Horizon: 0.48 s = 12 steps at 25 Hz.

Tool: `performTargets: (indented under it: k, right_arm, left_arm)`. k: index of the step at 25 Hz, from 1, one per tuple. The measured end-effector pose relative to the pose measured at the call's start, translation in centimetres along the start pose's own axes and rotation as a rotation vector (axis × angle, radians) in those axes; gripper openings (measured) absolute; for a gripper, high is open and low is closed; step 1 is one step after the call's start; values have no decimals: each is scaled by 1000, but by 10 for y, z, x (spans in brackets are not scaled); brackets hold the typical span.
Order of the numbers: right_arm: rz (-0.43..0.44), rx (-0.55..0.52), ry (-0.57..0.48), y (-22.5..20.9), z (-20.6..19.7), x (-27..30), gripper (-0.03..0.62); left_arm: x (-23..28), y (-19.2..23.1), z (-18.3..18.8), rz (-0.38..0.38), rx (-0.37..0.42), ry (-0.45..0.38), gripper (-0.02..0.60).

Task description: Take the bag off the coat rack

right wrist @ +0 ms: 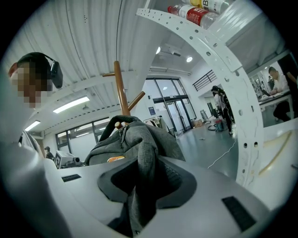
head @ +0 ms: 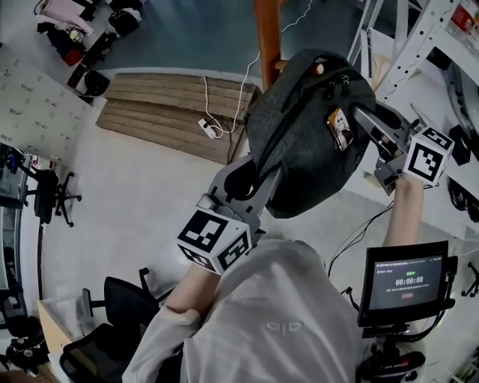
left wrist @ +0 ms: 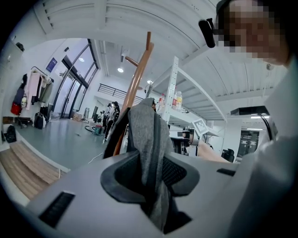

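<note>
A dark grey backpack (head: 307, 127) hangs against the orange-brown coat rack pole (head: 267, 37). Its top handle sits at a peg tip (head: 318, 69). My left gripper (head: 251, 179) reaches up to the bag's left side, shut on a grey strap (left wrist: 148, 139) pinched between its pads. The rack pole (left wrist: 135, 83) rises just behind that strap. My right gripper (head: 368, 120) is at the bag's right side, shut on a fold of the bag's fabric (right wrist: 142, 162). In the right gripper view the bag body (right wrist: 107, 148) and the pole (right wrist: 122, 93) lie straight ahead.
A white metal shelving rack (head: 419, 37) stands close on the right, with bottles (right wrist: 195, 14) on a shelf. A wooden platform (head: 172, 105) with a power strip (head: 206, 126) lies behind the rack. A small screen (head: 408, 280) and office chairs (head: 112, 329) are near me.
</note>
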State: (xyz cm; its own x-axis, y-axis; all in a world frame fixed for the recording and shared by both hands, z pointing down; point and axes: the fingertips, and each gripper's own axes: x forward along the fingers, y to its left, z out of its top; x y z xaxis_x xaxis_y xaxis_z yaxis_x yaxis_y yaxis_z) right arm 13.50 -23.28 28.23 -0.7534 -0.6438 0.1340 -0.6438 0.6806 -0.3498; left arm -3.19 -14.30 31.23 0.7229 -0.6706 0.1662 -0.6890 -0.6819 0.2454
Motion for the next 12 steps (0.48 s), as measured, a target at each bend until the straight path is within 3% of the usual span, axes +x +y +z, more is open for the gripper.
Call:
performTargets:
  k: [7, 12]
  right_arm:
    - [-51, 1, -32, 29, 7, -31, 112]
    - [-98, 12, -69, 24, 9, -53, 112]
  left_arm:
    - [-21, -24, 12, -77, 17, 7, 110]
    - [-10, -34, 13, -139, 37, 28, 110]
